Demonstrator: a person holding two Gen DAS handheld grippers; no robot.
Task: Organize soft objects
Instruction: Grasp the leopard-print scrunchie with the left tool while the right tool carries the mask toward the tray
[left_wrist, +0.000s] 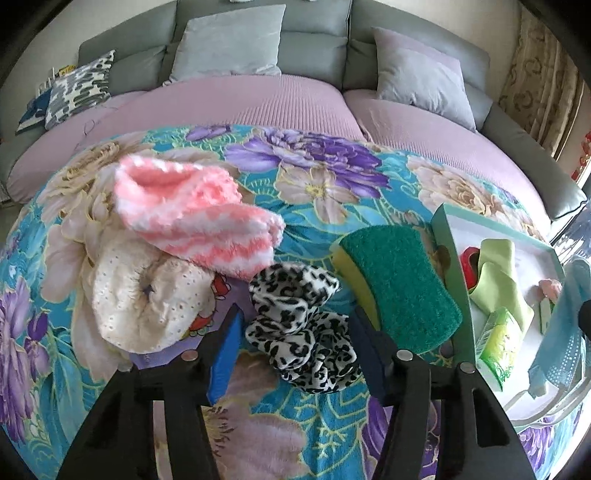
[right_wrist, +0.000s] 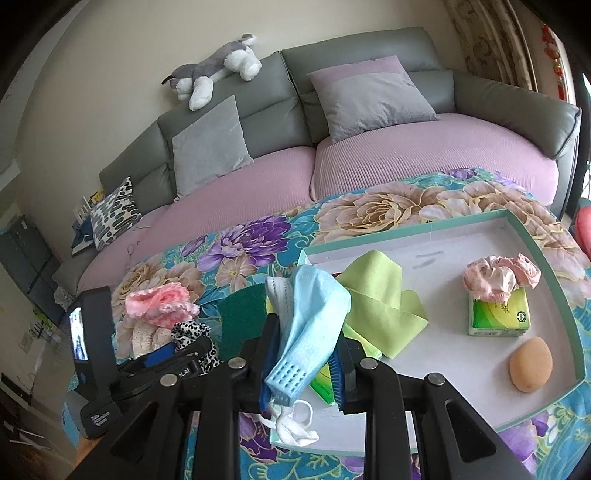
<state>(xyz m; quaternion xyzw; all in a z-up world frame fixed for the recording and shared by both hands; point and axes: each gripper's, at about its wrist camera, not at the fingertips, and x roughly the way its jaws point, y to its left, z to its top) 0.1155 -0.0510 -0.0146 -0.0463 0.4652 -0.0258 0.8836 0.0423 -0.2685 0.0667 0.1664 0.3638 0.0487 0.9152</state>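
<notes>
1. Blue-padded fingers of the left gripper (left_wrist: 295, 332) stand on either side of a leopard-print scrunchie (left_wrist: 301, 328) on the flowered blanket (left_wrist: 332, 229), partly open; whether the pads press it yet cannot be told.
2. Over the tray (right_wrist: 546, 251), the right gripper (right_wrist: 308, 354) is clamped narrow on a pale blue face mask (right_wrist: 314, 321), its white ear loops hanging below the jaws.
3. Already in the tray: a green cloth (right_wrist: 384, 302), a pink scrunchie (right_wrist: 498, 277) on top of a green tissue pack (right_wrist: 498, 317), and a tan egg-shaped sponge (right_wrist: 530, 365). The sorting looks roughly half done.
4. Left outside, by this judgement: the scrunchie, a pink-and-white fuzzy sock (left_wrist: 195, 214), a cream eyelet fabric piece (left_wrist: 147, 299) under it, and a green-and-yellow scrub sponge (left_wrist: 399, 288) leaning against the tray wall.
5. Standing in the way: the scrub sponge lies just beside the scrunchie on the tray side, and the sock's edge is close above it, so a lift could drag either along.
6. Behind, a grey sofa (right_wrist: 369, 48) with lilac seat covers carries cushions and a plush husky (right_wrist: 214, 70), well apart from the work.
</notes>
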